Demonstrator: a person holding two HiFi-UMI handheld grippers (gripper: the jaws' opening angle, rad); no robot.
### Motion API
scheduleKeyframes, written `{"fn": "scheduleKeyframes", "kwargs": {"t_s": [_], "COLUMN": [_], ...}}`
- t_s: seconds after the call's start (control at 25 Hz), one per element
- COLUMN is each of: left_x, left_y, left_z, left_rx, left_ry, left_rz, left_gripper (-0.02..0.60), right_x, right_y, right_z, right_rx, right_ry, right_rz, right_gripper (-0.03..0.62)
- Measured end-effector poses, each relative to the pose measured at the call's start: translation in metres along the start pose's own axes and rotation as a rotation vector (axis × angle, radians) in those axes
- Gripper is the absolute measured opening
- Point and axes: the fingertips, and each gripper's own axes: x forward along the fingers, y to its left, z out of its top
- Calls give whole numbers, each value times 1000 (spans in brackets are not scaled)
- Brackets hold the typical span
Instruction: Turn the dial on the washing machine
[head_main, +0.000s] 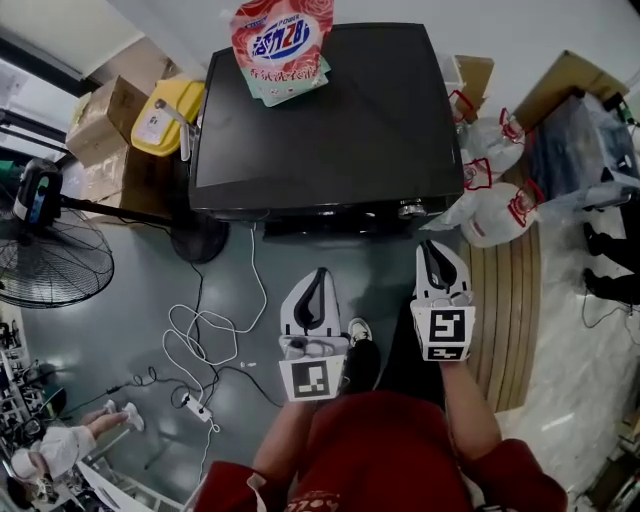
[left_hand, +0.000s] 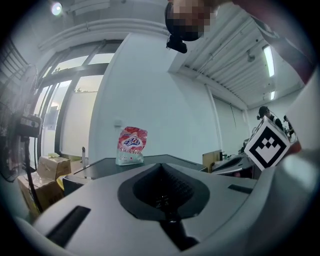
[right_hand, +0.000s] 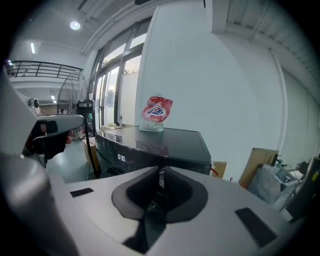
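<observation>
Both empty — left gripper (head_main: 319, 273), fingers clenched; right gripper (head_main: 432, 246), fingers barely parted — washing machine (head_main: 320, 120), its dial indistinct.

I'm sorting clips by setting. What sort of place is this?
Probably a workshop or storage area, not a home laundry: a black washing machine stands on a bare floor among cardboard boxes, a standing fan and loose cables.

Beyond the ribbed, matt black fingers (right_hand: 179, 189), the washer (right_hand: 165, 145) is finished in smooth, glossy black; the pouch (right_hand: 157, 114) on it is made of shiny plastic film.
</observation>
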Motion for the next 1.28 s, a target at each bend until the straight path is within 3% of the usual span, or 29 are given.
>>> {"fn": "scheduleKeyframes", "kwargs": {"t_s": [0.24,0.4,0.52,0.88,1.04,1.28], "left_x": [19,23,23,30,32,32], "left_y": [-6,-4,-4,-12,-15,-20], "left_z": [-45,-73,-95,-135,-144,-151], "left_rx": [-17,-38,-46,-68,-63,-64], "left_ry": [51,76,101,150,161,178], "left_rz": [10,17,18,15,8,-2], "left_gripper": [9,9,9,9,9,9], "right_x": [37,58,72,106,114,119], "right_y": [-13,-12,-12,-22,-19,-21], "right_z": [-47,-68,-78,-94,-98,-97], "right_rx": [72,111,119,221,340,650], "right_ry": [54,74,82,68,42,-19], "right_rz": [26,36,34,27,70,128], "right_gripper": [76,137,182,237,273,311]}}
